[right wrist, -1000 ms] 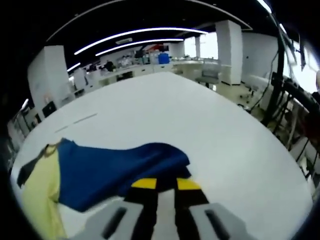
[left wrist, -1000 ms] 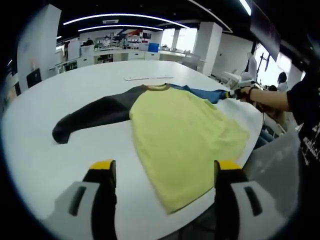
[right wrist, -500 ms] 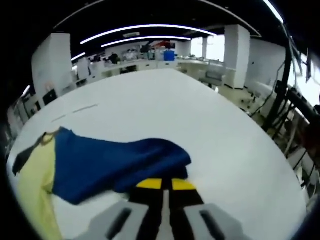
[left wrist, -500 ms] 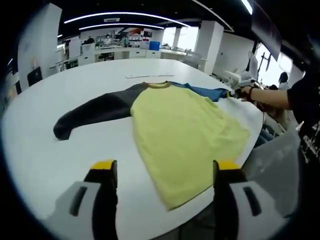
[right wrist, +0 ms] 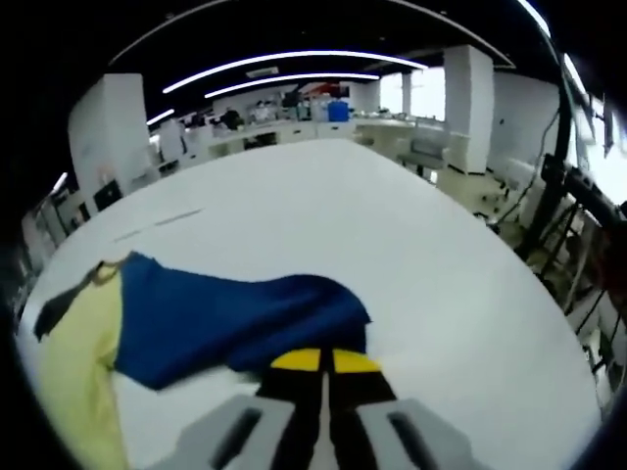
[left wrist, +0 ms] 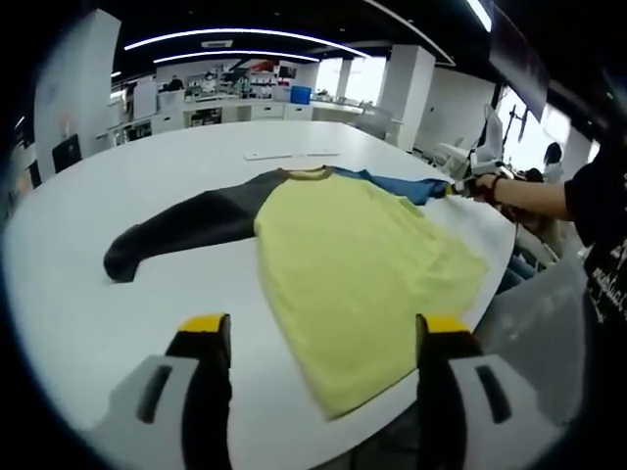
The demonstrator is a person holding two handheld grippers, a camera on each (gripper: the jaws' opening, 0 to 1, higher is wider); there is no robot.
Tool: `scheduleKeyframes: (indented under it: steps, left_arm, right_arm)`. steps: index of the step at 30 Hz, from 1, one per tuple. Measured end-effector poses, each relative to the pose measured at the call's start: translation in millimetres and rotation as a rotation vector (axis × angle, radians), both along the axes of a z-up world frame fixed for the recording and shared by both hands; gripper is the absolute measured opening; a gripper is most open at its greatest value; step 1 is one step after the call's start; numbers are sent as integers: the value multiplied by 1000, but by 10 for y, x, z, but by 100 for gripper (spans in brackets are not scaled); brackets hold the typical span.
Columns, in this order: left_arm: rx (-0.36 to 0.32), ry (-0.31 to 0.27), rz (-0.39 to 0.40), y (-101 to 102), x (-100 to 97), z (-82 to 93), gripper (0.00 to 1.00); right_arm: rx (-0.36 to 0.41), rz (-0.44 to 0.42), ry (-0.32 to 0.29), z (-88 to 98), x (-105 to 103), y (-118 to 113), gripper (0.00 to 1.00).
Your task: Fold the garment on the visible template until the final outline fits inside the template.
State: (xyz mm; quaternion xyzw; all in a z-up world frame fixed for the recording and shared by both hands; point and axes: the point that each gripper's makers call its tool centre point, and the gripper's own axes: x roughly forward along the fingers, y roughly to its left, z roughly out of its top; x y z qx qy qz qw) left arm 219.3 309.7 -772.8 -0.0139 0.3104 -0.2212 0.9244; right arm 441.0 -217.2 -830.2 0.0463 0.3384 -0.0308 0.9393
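Since the earlier frame, little has shifted: the right gripper (right wrist: 320,360) remains clamped on the blue sleeve (right wrist: 235,318), and the garment lies almost where it was.

White table (left wrist: 69,284): spans both views; its rounded edge runs along the lower right of the left gripper view.

Garment (left wrist: 353,255): spread flat at centre frame in the left gripper view. Yellow body with its hem toward the lower right table edge, dark sleeve (left wrist: 181,225) stretched to the left, blue sleeve extending to the upper right.

Right gripper: jaws closed together on the blue sleeve's cuff at lower centre of the right gripper view; in the left gripper view it appears at right, held by a hand (left wrist: 485,184).

Left gripper (left wrist: 315,328): jaws spread wide apart, holding nothing, at the bottom of frame over the table and hem.
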Motion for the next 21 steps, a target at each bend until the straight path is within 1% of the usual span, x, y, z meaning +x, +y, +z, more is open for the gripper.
scheduleKeyframes:
  steps: [2, 8, 10, 11, 12, 13, 17, 21]
  left_arm:
    - [-1, -7, -2, 0, 16, 8, 74]
    - [-1, -26, -21, -46, 27, 38, 73]
    - [1, -24, -25, -48, 28, 33, 73]
    - [2, -25, -26, -47, 29, 33, 73]
    - [1, -25, -28, -52, 30, 34, 73]
    - [1, -27, -28, -54, 34, 38, 73]
    - [-2, -34, -31, -59, 48, 50, 73]
    - [-4, -35, -36, -58, 48, 53, 73]
  right_arm:
    - [1, 1, -9, 86, -82, 16, 0]
    - [-1, 32, -2, 178, -170, -68, 0]
    - [-3, 41, -2, 202, -164, -147, 0]
    - [-5, 46, -2, 200, -112, -250, 0]
    - [-5, 47, -2, 210, -102, -291, 0]
    - [-4, 48, -4, 294, -242, -164, 0]
    - [-8, 51, -9, 355, -310, -198, 0]
    - [-24, 63, 5, 380, -409, -203, 0]
